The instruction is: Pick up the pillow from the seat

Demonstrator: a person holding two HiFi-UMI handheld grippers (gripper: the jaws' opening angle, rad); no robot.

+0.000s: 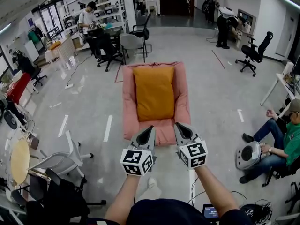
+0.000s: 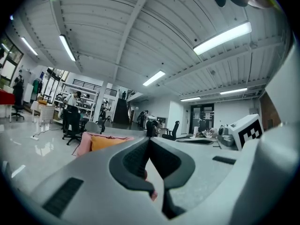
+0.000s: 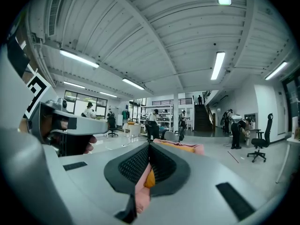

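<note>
**A:** So, what does the head view show?

**B:** An orange pillow [image 1: 153,93] lies flat on a pink seat [image 1: 129,108], and the seat sits low on the grey floor [image 1: 220,102]. The pillow covers the middle of the seat. Pink shows along both sides of it and at the near end.

**A:** And the two grippers?

**B:** They are held out side by side at the near end of the seat. The left gripper [image 1: 151,127] and the right gripper [image 1: 177,124] both point toward the pillow, with their tips over the pink front edge. Neither one touches the pillow. I cannot tell whether they touch the seat. A seated person [image 1: 286,142] is well apart, at the right edge.

**A:** What about the left gripper view?

**B:** Its two jaws stand together at the tip, and nothing is between them. Beyond the jaws, a little to the left, the seat shows with the pillow on it. Some pink also shows through the narrow gap under the tip.

**A:** And the right gripper view?

**B:** These jaws are closed too, tip against tip, and they hold nothing. Through the opening under the tips I see a strip of pink and a bit of orange, which lie beyond the jaws and not in them. Just above the jaws the far part of the seat and pillow shows. At the left edge is the marker cube of the left gripper.
</note>
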